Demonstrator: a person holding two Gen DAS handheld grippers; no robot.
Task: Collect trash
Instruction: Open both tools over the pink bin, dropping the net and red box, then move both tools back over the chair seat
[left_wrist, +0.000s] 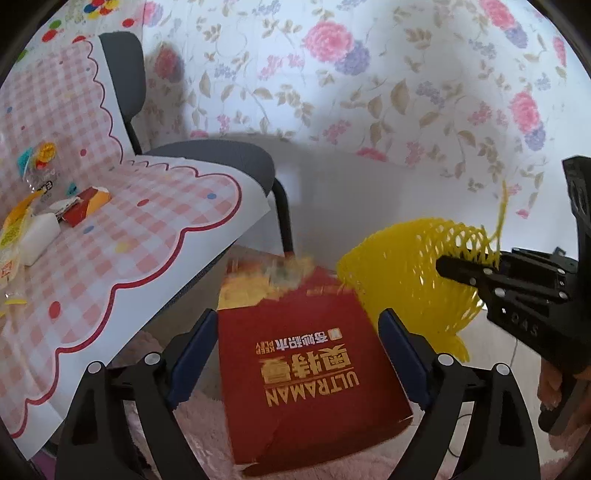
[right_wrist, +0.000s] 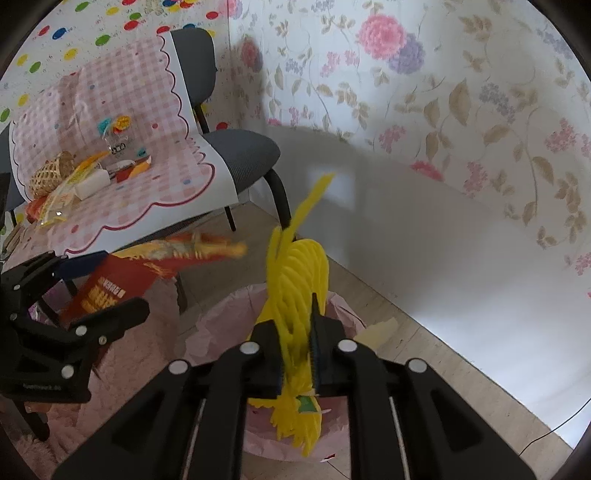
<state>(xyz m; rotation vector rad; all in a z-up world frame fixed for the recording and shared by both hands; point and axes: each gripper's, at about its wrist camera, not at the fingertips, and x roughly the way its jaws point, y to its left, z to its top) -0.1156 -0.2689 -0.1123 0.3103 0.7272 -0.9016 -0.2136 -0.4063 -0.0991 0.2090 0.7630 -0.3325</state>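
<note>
One pink bag (right_wrist: 229, 321), mostly hidden

Pink bag (right_wrist: 229, 332) mouth open below, unobstructed from above. Chair (right_wrist: 240, 151) with draped mat (right_wrist: 122, 192) crowds left side. Wall (right_wrist: 443, 229) bounds right. Bare floor (right_wrist: 424, 350) between bag and wall passable.

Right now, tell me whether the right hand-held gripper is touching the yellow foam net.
Touching. The right wrist view shows the right hand-held gripper with both pads against the yellow foam net, which runs between them above the pink-lined bin.
</note>
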